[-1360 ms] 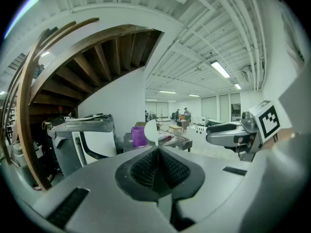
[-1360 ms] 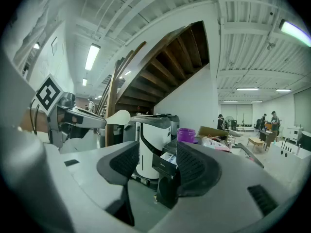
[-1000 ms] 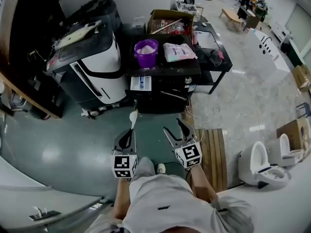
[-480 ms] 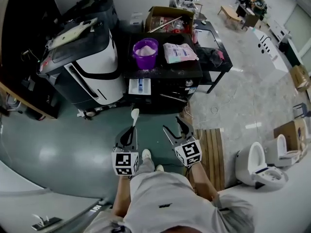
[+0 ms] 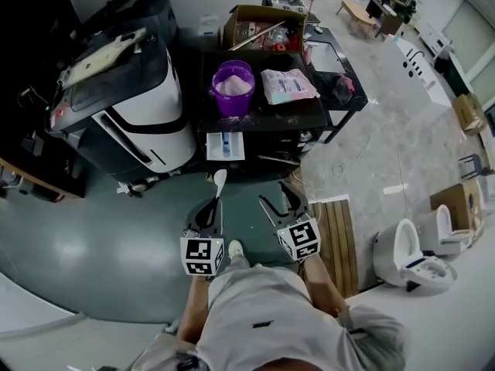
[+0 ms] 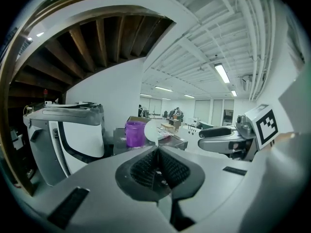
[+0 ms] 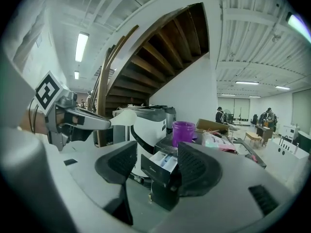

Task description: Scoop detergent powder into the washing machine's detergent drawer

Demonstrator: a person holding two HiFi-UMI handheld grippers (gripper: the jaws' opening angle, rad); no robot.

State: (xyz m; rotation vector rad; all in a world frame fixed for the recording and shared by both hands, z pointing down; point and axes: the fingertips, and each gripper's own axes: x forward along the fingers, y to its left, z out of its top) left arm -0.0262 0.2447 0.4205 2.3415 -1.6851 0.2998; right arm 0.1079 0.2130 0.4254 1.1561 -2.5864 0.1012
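In the head view a purple tub (image 5: 233, 86) of pale powder stands on top of the black washing machine (image 5: 267, 118), beside a pink-and-white detergent bag (image 5: 288, 85). The machine's white detergent drawer (image 5: 225, 145) is pulled out at the front. My left gripper (image 5: 212, 203) is shut on the handle of a white spoon (image 5: 219, 180), whose empty bowl points at the drawer from a short way off. My right gripper (image 5: 276, 196) hangs open beside it, holding nothing. The right gripper view shows the drawer (image 7: 163, 163) ahead between the open jaws and the tub (image 7: 183, 131) above it.
A white-and-black appliance (image 5: 147, 103) stands left of the washing machine. A cardboard box (image 5: 267, 28) sits behind it. A wooden board (image 5: 341, 242) lies on the floor at the right, with white toilets (image 5: 406, 255) farther right. The person's shoe (image 5: 234, 249) is below the grippers.
The person has stepped toward the washing machine, so it and the drawer sit nearer to both grippers. The left gripper's hold on the spoon is unchanged; the right gripper stays open.
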